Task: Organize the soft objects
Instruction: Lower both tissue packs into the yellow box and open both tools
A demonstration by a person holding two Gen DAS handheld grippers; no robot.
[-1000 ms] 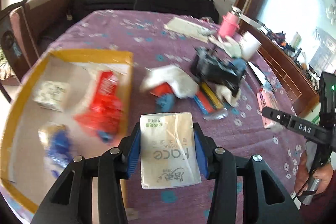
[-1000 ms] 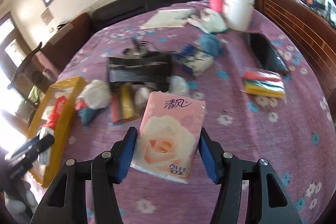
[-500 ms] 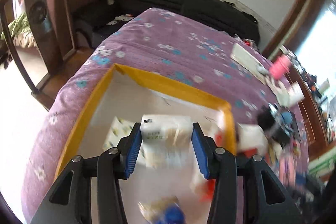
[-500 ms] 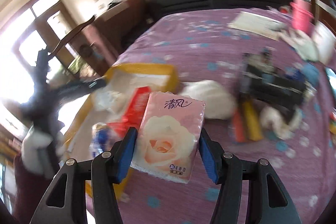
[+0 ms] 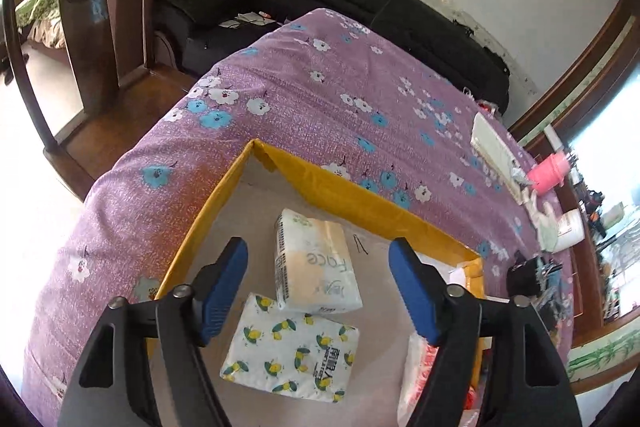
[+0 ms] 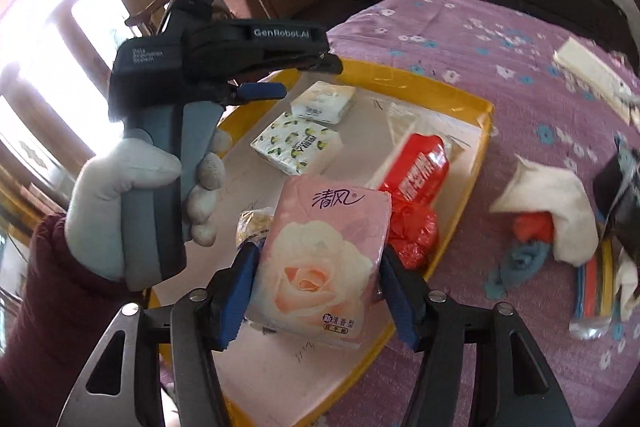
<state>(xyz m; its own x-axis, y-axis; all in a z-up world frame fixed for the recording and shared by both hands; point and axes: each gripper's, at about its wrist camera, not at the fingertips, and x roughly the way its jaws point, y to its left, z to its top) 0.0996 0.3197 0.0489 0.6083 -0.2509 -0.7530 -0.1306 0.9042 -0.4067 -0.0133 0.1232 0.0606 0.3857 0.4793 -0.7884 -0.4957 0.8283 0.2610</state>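
My left gripper hangs over the yellow-rimmed box, jaws wide and opening. The white "Face" tissue pack lies loose on the box floor below them, untouched by the pads. A lemon-print pack lies beside it. My right gripper holds a pink rose-print tissue pack above the near part of the box; its jaws are opening while the pads still touch the pack. In the right wrist view, the left gripper is over the Face pack and the lemon-print pack.
A red tissue pack and a small snack bag lie in the box. To its right on the purple floral bedspread lie a white cloth, a blue item and coloured strips. A gloved hand holds the left gripper.
The left gripper swung over the box and let go of the Face pack, which now lies inside. The right gripper carried the pink pack leftward to above the box.
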